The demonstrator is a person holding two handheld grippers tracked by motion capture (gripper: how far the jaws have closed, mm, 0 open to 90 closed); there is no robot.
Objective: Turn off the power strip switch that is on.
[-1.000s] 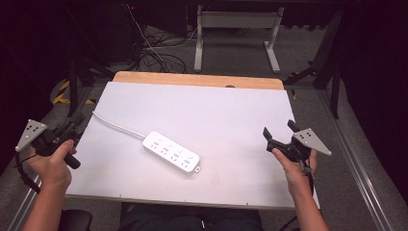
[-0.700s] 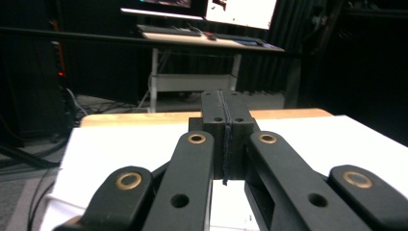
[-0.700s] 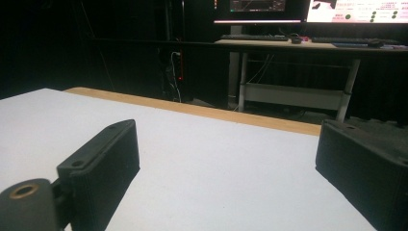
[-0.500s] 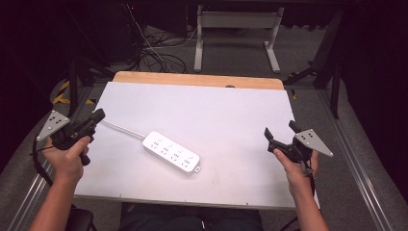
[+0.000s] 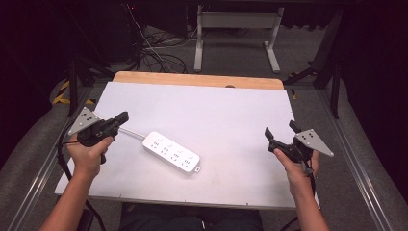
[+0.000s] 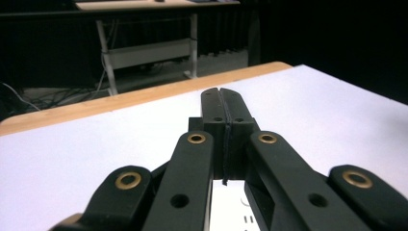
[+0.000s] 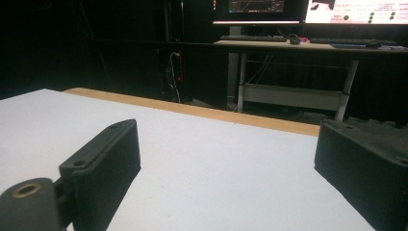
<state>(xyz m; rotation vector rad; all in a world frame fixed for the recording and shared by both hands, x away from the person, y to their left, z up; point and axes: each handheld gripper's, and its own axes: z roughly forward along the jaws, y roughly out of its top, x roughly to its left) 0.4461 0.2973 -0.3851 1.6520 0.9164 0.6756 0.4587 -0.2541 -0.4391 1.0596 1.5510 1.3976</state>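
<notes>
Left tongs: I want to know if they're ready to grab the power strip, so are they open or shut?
Shut. In the left gripper view the left tongs have both jaws pressed together with nothing between them.

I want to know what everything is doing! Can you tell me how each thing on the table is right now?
Power strip: lying flat on the white table, nothing plugged in, untouched.
Its cord: trailing left, passing under the left claw.
Left claw: shut, holding nothing, hovering by the cord.
Right claw: open, holding nothing, at the table's right edge.
</notes>
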